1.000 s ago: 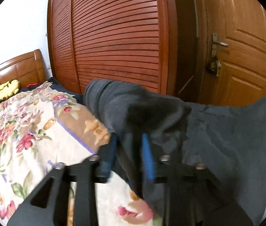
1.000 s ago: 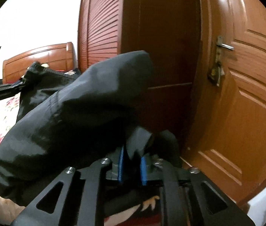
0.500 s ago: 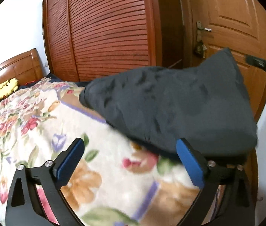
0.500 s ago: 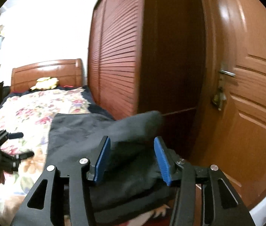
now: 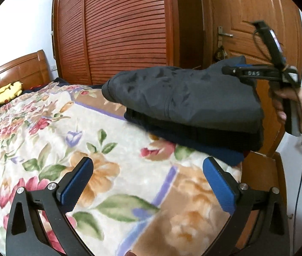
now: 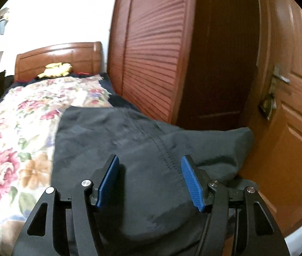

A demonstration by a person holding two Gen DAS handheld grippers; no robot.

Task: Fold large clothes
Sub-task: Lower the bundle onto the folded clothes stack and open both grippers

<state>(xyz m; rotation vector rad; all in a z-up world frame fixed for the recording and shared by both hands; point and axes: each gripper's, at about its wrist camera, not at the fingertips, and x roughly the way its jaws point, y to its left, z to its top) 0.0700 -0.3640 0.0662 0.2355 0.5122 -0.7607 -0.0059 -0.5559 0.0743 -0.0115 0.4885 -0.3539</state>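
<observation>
A dark grey garment (image 5: 185, 93) lies folded into a thick bundle on a bed covered by a floral blanket (image 5: 50, 132). The bundle sits at the corner of the blanket nearest a wooden door (image 5: 255, 21), on top of other dark folded clothes (image 5: 204, 138) whose navy edge shows beneath it.

The left gripper (image 5: 146, 183) hangs over bare blanket on the side of the bundle away from the door, its blue-padded fingers (image 5: 76, 181) spread wide apart and holding nothing. The right gripper (image 6: 150, 180) sits just above the garment's near edge, its blue fingers (image 6: 192, 183) parted, with cloth visible in the gap between them but not pinched. From the left wrist view, this gripper appears in a hand (image 5: 294, 104) at the bundle's end closest to the door.

A slatted wardrobe (image 5: 121, 27) stands behind the garment. A yellow soft toy (image 5: 8, 91) rests against the wooden headboard (image 5: 16, 68), well away from the garment.
</observation>
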